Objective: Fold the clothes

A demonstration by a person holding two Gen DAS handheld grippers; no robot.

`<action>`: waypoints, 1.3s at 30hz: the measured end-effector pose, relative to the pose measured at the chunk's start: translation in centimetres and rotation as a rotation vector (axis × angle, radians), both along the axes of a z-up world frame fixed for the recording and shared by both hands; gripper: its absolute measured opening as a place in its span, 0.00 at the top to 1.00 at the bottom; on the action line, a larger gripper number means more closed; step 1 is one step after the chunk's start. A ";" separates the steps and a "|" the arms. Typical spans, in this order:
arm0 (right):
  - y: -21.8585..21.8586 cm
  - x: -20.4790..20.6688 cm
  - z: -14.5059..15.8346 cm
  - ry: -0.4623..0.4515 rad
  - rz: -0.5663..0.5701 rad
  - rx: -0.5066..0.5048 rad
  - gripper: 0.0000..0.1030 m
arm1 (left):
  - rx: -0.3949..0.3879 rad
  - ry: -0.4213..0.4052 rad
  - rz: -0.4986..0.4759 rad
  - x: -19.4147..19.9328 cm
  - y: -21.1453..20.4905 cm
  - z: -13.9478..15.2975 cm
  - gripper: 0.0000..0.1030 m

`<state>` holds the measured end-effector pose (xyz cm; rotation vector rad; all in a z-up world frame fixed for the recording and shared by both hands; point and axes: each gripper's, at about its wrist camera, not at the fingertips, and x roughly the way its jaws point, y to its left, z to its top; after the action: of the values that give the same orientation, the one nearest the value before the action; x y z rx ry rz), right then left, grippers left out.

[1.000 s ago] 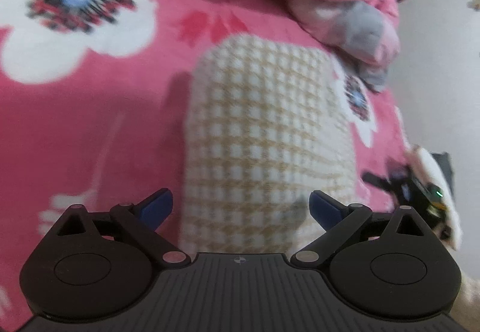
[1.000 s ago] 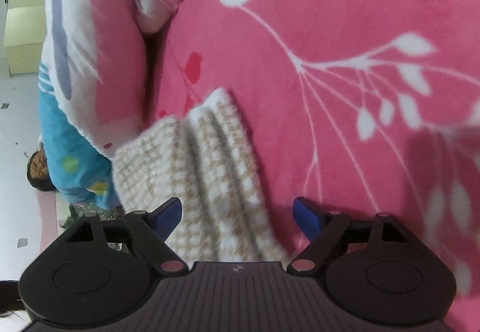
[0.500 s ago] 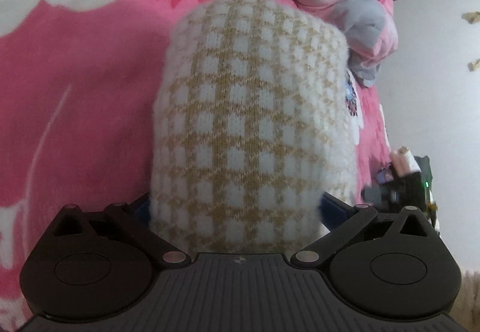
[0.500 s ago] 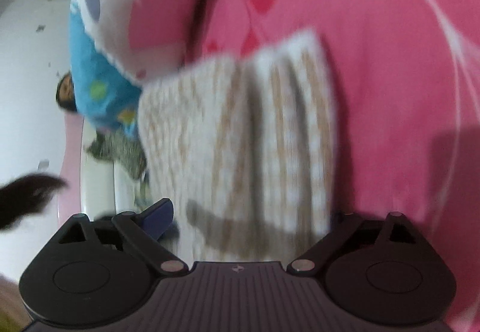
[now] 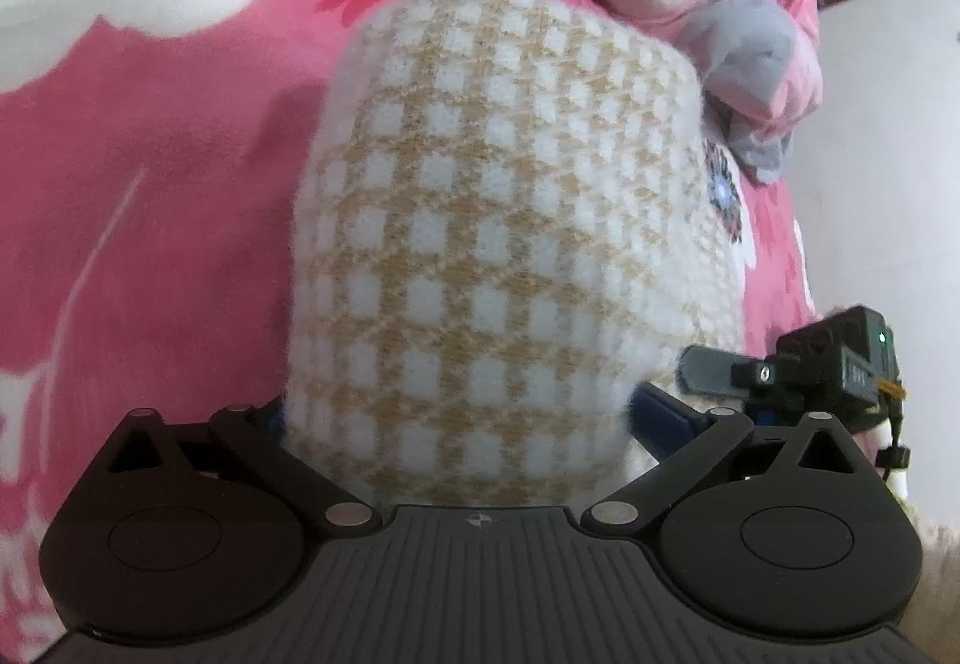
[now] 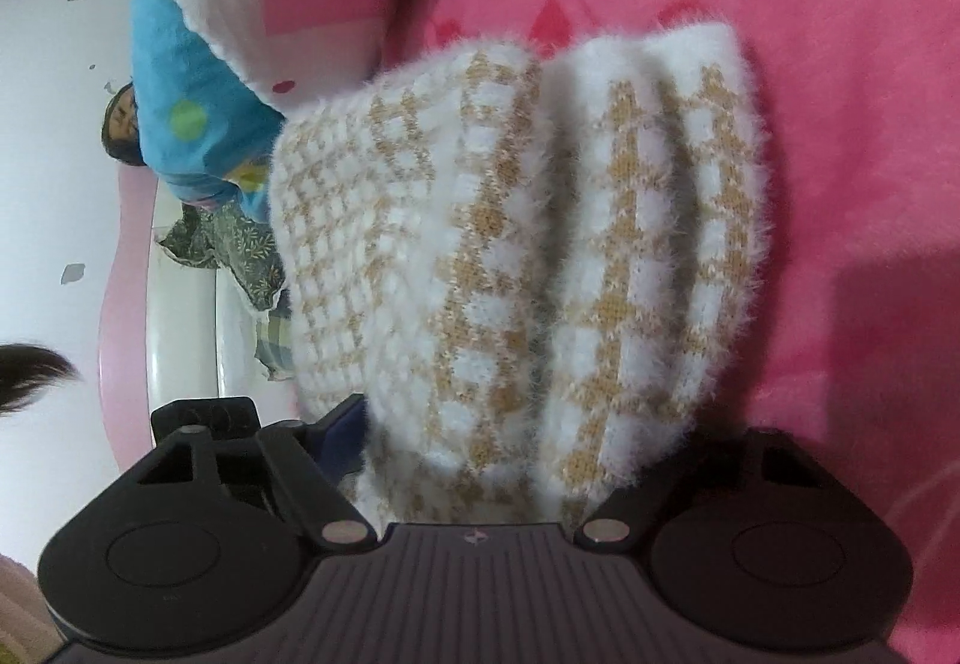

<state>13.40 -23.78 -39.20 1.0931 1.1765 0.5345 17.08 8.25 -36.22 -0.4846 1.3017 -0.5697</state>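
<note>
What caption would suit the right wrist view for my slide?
Right gripper around a bunched, fuzzy white-and-tan checked knit on a pink floral blanket.

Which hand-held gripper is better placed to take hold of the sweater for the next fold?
Probably the right hand-held gripper: the bunched sweater fills its gap, and its jaws have just been closing. The left hand-held gripper also straddles a flat stretch.
</note>
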 end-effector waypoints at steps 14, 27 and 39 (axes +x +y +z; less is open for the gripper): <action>3.3 -0.5 9.3 -0.035 0.176 -0.119 0.26 | 0.004 0.053 0.230 -7.5 1.0 7.8 0.05; 5.0 -12.1 22.1 -0.066 0.008 -0.198 0.27 | -0.010 0.040 0.042 -12.4 0.7 18.6 0.05; 1.0 -23.9 24.8 -0.026 -0.272 -0.190 0.28 | 0.020 0.029 -0.200 -16.2 -7.2 21.8 0.05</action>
<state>-10.54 -22.74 -14.41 1.0569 1.0132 0.2211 0.84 1.08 -14.37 -0.3493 1.3919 -0.7169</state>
